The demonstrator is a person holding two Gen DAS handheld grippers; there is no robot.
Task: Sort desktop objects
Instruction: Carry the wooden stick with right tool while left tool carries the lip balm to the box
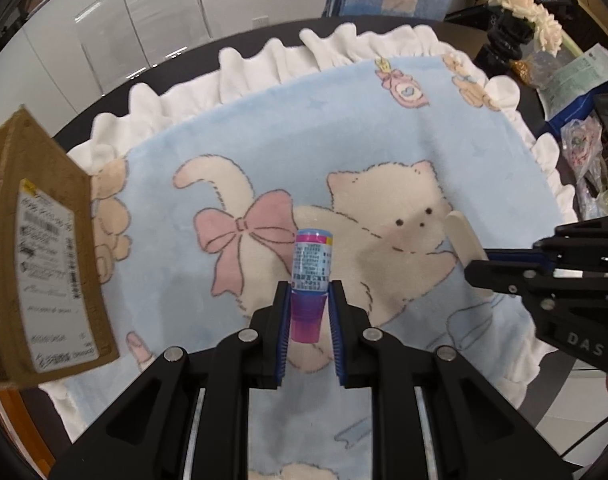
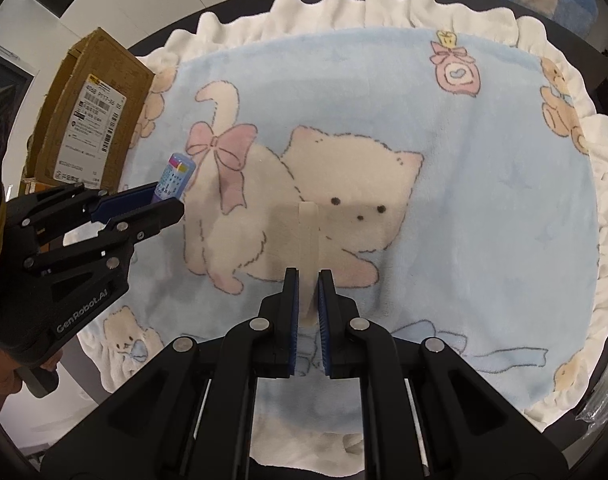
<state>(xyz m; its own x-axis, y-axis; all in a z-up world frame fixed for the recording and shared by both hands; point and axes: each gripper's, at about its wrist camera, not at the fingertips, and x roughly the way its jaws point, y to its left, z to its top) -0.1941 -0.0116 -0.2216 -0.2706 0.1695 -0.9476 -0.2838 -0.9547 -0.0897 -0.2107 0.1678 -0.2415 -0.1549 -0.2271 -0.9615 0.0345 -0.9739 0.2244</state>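
Observation:
My left gripper [image 1: 309, 294] is shut on a small tube [image 1: 312, 264] with a blue printed label and a pink-purple cap, held above the blue cat blanket [image 1: 343, 140]. The right wrist view shows that same tube [image 2: 174, 176] sticking out of the left gripper [image 2: 168, 202] at the left. My right gripper [image 2: 307, 280] is shut on a flat cream stick [image 2: 307, 236], seen edge-on over the cat's face. In the left wrist view the cream stick [image 1: 463, 236] pokes out of the right gripper [image 1: 477, 266] at the right.
A brown cardboard box [image 1: 44, 260] with a shipping label stands at the blanket's left edge, also seen as the box [image 2: 96, 108] in the right wrist view. A black vase with white flowers [image 1: 511, 28], papers and plastic bags [image 1: 583, 152] crowd the far right of the dark round table [image 1: 264, 32].

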